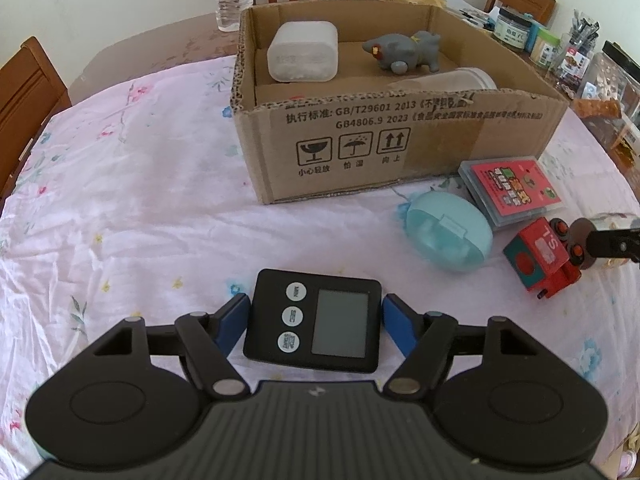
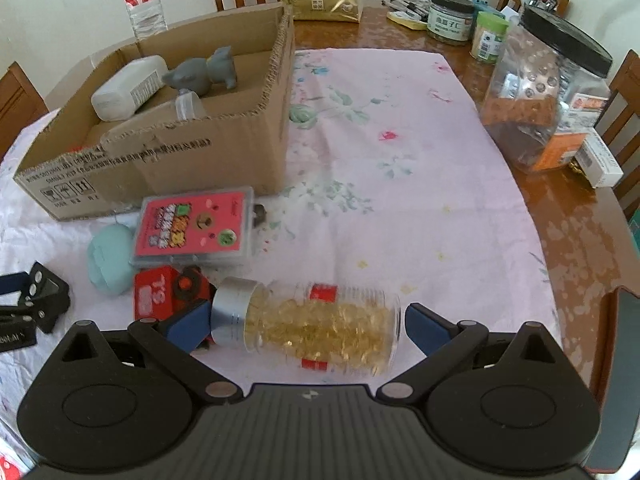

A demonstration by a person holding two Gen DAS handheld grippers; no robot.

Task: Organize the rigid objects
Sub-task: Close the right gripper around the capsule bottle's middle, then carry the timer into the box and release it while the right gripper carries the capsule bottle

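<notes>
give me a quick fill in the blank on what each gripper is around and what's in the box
The left gripper has its jaws on either side of the black digital ____.
The right gripper has its jaws around a clear bottle of ____ capsules.
The grey animal toy sits inside the brown ____ box.

Missing words: timer; yellow; cardboard

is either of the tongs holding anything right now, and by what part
Neither grips yet. The left tongs stand open around the timer's sides; the right tongs stand open around the lying pill bottle, cap end to base.
</notes>
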